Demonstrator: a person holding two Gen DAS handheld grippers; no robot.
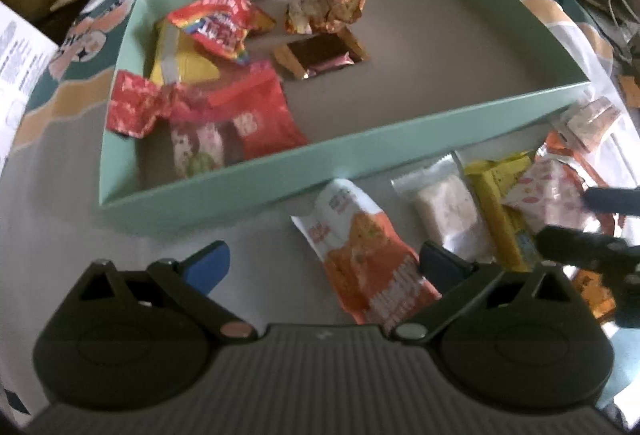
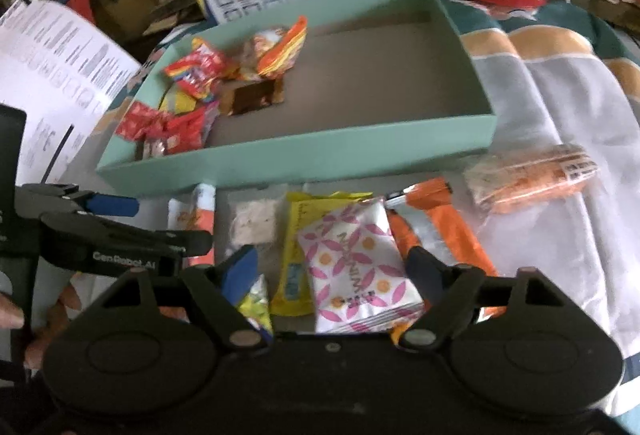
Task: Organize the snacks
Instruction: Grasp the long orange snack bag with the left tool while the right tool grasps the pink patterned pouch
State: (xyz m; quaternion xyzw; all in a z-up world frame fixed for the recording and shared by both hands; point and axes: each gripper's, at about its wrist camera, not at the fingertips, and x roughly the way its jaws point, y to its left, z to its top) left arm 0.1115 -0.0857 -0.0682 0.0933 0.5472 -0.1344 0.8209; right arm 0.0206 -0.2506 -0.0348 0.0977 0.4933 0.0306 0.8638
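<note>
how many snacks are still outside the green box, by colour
orange: 2, orange-and-white packet, orange-and-silver packet
clear: 2, nougat packet, biscuit bag
yellow: 1, yellow packet
white with pink flowers: 1, flowered packet
yellow-green: 1, partly hidden packet
total: 7 in view

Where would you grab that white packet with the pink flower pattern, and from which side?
Grab the white flowered packet across its two long side edges, coming down from above. It lies flat on top of the yellow packet, its long sides uncovered, and the open right gripper already straddles it, so closing should pinch it.
</note>
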